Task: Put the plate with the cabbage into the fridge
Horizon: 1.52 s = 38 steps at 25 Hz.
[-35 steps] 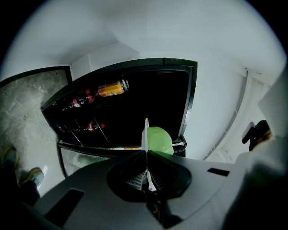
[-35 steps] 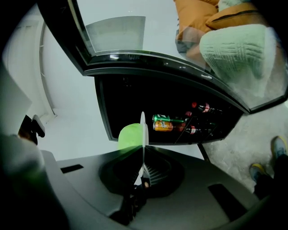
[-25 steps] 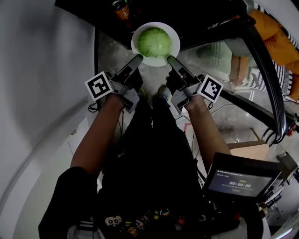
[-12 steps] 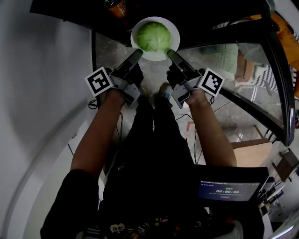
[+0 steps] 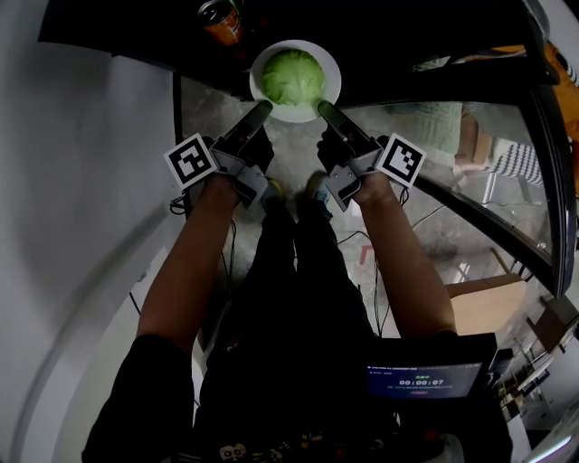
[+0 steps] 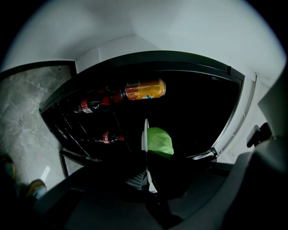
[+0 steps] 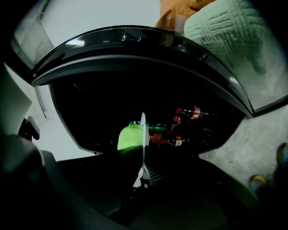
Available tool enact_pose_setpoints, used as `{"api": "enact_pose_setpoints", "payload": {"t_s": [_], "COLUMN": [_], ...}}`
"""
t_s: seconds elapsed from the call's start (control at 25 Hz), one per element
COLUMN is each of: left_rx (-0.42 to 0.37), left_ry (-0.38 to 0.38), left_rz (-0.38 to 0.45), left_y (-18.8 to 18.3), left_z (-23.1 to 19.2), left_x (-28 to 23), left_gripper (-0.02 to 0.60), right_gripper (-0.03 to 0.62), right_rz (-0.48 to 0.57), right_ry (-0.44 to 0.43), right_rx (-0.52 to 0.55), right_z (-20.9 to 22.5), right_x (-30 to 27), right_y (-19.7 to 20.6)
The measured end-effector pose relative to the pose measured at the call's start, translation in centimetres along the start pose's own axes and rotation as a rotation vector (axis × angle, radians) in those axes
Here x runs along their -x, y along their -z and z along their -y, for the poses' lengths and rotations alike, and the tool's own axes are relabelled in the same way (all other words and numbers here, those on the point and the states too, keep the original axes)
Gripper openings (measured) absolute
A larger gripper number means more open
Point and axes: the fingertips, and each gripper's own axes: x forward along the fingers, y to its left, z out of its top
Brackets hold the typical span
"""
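A white plate (image 5: 321, 101) carries a green cabbage (image 5: 292, 77) and is held out into the dark open fridge (image 5: 407, 36). My left gripper (image 5: 263, 108) is shut on the plate's near left rim. My right gripper (image 5: 323, 109) is shut on its near right rim. In the left gripper view the plate (image 6: 145, 134) shows edge-on between the jaws, with the cabbage (image 6: 159, 140) to its right. In the right gripper view the plate (image 7: 143, 130) is again edge-on, the cabbage (image 7: 129, 137) to its left.
An orange soda can (image 5: 222, 20) lies in the fridge left of the plate, with cola bottles (image 6: 92, 104) nearby. The glass fridge door (image 5: 507, 190) stands open at the right. A person in orange (image 5: 565, 99) is beyond it. A timer screen (image 5: 421, 380) is near my waist.
Both grippers have carried the plate with the cabbage forward, deeper into the fridge opening, next to the orange can. Both grips are unchanged.
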Motion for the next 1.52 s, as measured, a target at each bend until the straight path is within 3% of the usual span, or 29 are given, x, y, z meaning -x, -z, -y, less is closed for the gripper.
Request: {"api": "enact_pose_setpoints", "payload": {"t_s": [1.52], "left_rx": [0.017], "left_ry": [-0.016], "left_rz": [0.031], "left_y": [-0.1], "left_z": [-0.4], "left_x": [0.0], "left_gripper": [0.011], "right_gripper": [0.017], "right_rz": [0.011], "right_ry": [0.008], "right_rx": [-0.031], "right_z": [0.5], "right_x": [-0.2], "right_y": [-0.1]}}
